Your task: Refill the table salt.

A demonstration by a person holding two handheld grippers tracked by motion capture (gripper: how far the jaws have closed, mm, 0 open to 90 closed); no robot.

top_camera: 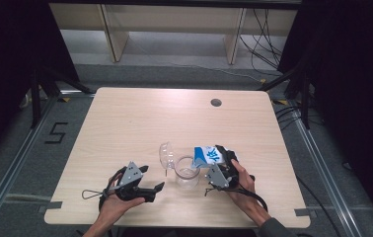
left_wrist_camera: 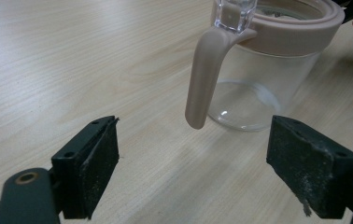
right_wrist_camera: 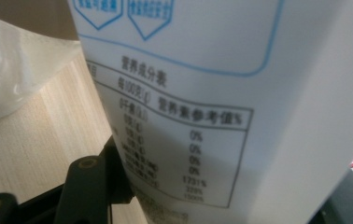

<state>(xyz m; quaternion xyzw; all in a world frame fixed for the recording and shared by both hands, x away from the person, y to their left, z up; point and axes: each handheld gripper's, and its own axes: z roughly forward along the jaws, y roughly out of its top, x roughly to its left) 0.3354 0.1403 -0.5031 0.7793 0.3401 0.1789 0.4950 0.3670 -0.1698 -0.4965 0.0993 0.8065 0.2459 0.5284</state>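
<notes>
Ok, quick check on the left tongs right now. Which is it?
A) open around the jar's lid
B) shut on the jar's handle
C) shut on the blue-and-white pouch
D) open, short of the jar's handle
D: in the left gripper view the left tongs stand wide apart over bare table, with the jar and its beige handle ahead of them, untouched; the right tongs hold the pouch.

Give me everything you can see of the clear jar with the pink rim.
The jar is a clear, glass-like cylinder standing upright on the wooden table, apparently empty. A dusty-pink band rings its mouth, and a pink handle curves down from it. Its clear lid is flipped open, leaning to one side. The white-and-blue bag in the right gripper tilts over its rim. The left gripper faces the handle, apart from it.
</notes>
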